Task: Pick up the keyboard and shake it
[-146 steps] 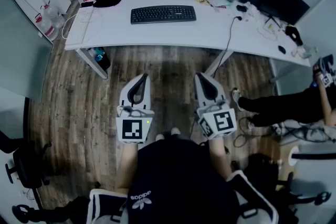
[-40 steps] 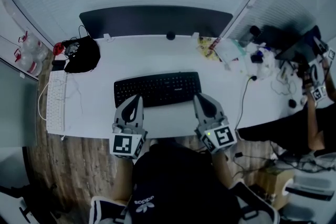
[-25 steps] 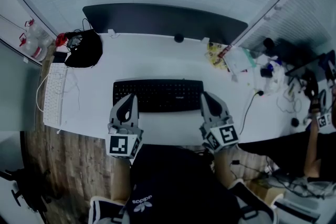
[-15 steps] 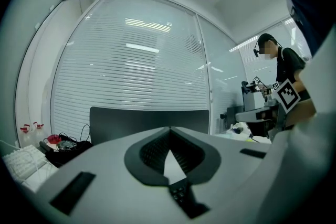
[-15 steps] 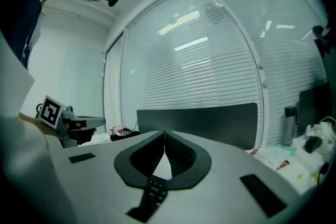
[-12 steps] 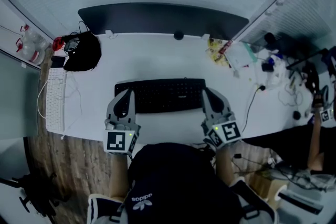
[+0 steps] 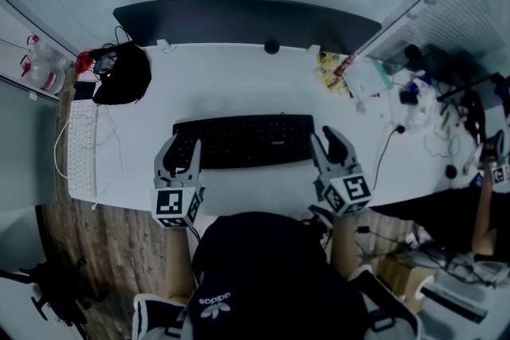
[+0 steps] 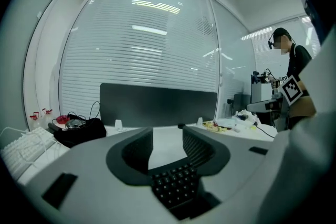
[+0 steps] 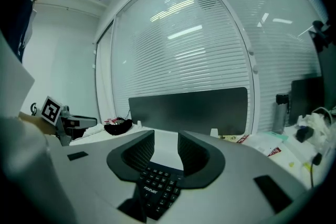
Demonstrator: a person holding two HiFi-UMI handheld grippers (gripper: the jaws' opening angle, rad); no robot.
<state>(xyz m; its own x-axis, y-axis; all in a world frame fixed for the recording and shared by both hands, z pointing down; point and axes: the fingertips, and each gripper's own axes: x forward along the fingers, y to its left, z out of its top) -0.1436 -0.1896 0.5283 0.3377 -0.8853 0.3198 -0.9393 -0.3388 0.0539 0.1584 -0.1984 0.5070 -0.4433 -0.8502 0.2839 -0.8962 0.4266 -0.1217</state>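
A black keyboard (image 7: 243,141) lies flat on the white desk (image 7: 239,84), near its front edge. My left gripper (image 7: 183,149) is over the keyboard's left end, and its jaws have just been opening. In the left gripper view the keys (image 8: 176,186) show low in the gap of my left gripper (image 8: 168,136), with no pad pressing on them. My right gripper (image 7: 325,141) is at the keyboard's right end, its jaws also just opened. In the right gripper view the keys (image 9: 157,189) lie under my right gripper (image 9: 166,144), untouched.
A white keyboard (image 7: 82,147) with its cable lies at the desk's left end, beside a black bag (image 7: 121,76). A dark partition (image 7: 247,16) runs along the back. Papers, a bottle and cables (image 7: 374,80) crowd the right. Another person's arm (image 7: 486,179) shows far right.
Both grippers went from shut to open and sank toward the keyboard's two ends. The left one shifted a little to the left. The keyboard has not moved.
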